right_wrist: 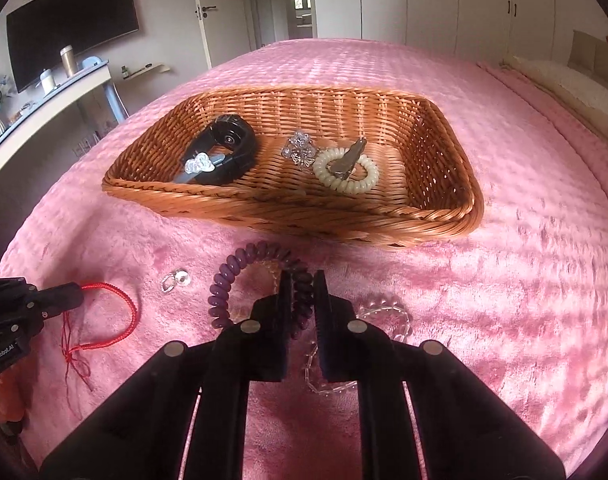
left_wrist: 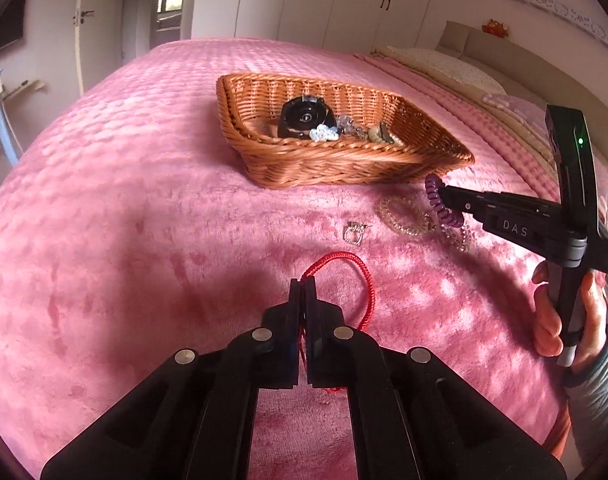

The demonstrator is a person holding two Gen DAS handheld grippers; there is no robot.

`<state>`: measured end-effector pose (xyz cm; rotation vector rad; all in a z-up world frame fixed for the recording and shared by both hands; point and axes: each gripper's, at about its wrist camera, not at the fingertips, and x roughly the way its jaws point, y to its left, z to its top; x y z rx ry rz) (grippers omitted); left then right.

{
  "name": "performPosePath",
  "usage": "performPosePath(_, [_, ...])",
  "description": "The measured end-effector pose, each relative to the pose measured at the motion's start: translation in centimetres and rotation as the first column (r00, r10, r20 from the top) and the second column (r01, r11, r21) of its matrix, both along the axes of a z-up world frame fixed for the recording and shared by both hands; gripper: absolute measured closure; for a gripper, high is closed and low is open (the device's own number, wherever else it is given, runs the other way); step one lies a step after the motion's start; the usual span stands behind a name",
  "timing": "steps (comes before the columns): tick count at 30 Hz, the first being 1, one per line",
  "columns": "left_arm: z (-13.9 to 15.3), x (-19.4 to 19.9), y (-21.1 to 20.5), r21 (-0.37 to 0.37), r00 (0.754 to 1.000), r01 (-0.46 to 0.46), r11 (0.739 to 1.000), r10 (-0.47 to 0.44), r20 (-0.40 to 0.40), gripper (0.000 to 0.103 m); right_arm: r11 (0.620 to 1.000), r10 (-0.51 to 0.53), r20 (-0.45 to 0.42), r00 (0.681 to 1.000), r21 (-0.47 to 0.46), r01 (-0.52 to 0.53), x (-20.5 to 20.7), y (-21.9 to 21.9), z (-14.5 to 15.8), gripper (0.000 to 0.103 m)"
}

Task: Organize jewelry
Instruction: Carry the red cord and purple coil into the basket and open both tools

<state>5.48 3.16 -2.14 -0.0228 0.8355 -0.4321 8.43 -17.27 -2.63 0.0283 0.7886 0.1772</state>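
While both claws point down at the pink bed (right_wrist: pixel 503 200), we see the left claw (left_wrist: pixel 304 286) closed tight on one red cord bracelet (left_wrist: pixel 359 276), and the right claw (right_wrist: pixel 302 280) clamped on one purple coil hair tie (right_wrist: pixel 240 264), near the one wicker basket (right_wrist: pixel 443 216). Nearby on the bed lie one silver charm (right_wrist: pixel 174 280) and two clear bead bracelets (right_wrist: pixel 387 316). Inside the basket we count one cream coil tie (right_wrist: pixel 345 178).
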Motion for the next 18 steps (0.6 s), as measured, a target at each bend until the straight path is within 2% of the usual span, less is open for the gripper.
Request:
performPosePath(6, [2.8,-0.9,0.1,-0.082,0.997,0.019,0.996,-0.013,0.076,0.103,1.000,0.010,0.063,0.998,0.021,-0.011,-3.1,-0.6,2.9,0.094])
performPosePath(11, [5.9,-1.2,0.0,-0.138,0.989,0.059,0.989,-0.040,0.142,0.103,0.999,-0.009,0.126,0.992,0.044,0.004,-4.1,-1.6,6.4,0.094])
performPosePath(14, [7.8,-0.3,-0.2,-0.176,0.984,0.091,0.980,-0.061,0.169,0.103,0.999,-0.028,0.156,0.987,0.042,0.022,-3.4,-2.1,8.6,0.094])
performPosePath(18, [10.2,2.3,-1.2,-0.180,0.976,0.089,0.980,-0.050,0.213,0.103,0.998,-0.061,0.176,0.983,0.017,0.059,-1.0,-2.4,10.7,0.094])
